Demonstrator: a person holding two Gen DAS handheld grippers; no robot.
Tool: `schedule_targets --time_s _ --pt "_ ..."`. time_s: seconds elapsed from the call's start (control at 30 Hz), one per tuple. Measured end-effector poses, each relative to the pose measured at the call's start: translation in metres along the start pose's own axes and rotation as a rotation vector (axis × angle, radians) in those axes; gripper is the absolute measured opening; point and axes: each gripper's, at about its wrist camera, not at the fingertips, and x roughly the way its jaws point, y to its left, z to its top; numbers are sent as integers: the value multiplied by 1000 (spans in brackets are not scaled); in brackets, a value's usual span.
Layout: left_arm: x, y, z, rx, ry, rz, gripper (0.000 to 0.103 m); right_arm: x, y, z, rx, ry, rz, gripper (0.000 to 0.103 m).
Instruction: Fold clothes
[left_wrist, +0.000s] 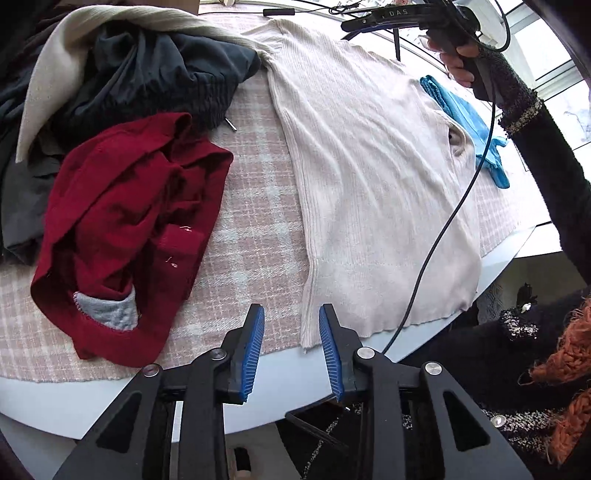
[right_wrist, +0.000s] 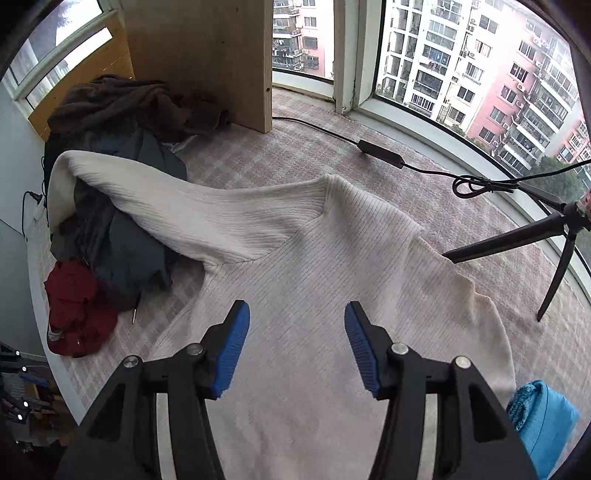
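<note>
A cream ribbed sweater (left_wrist: 369, 177) lies spread flat on the pink checked cloth (left_wrist: 255, 236) that covers the table. One sleeve (right_wrist: 192, 214) runs left and drapes over a heap of dark clothes. My left gripper (left_wrist: 291, 325) hovers open over the sweater's near hem corner, nothing between its blue pads. My right gripper (right_wrist: 295, 325) stands open above the sweater's (right_wrist: 295, 280) body, also empty. In the left wrist view a hand holds the right gripper's handle (left_wrist: 465, 48) at the top right.
A crumpled red garment (left_wrist: 129, 229) lies left of the sweater, with dark clothes (left_wrist: 147, 81) piled behind it. A folded blue item (left_wrist: 465, 122) sits at the sweater's right edge. A cable with a black adapter (right_wrist: 380, 153) and a tripod (right_wrist: 535, 236) stand by the window. The table's white edge (left_wrist: 280, 373) runs just under my left gripper.
</note>
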Motion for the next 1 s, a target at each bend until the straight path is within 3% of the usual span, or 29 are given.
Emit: schedule_targets --time_s 0.1,0.2,0.23,0.37,0.43,0.5,0.67,0.73,0.87,1.0 --pt "39 -4 5 2 55 -13 28 31 10 -8 -8 42 3 53" --pt "38 -14 11 45 13 -43 26 56 21 -15 -17 66 5 53" --pt "39 -15 12 40 25 -55 4 62 24 -16 -25 71 0 53" --pt "24 -24 5 50 44 -71 5 81 36 -21 -58 89 -25 53" --pt "5 -23 -1 29 17 -63 5 84 40 -23 -79 90 -56 53" --pt "-7 -16 -5 1 -26 -30 5 89 44 -26 -93 91 -78 53" --pt "30 -3 6 -6 48 147 3 85 42 -30 -70 66 -78 53" --pt "20 -7 4 8 29 114 4 74 42 -33 -66 50 -74 53" --pt "0 -28 7 65 -76 48 5 47 58 -47 -78 -13 37 52" --pt "34 -28 16 78 -7 21 9 74 92 -55 -179 29 -25 39"
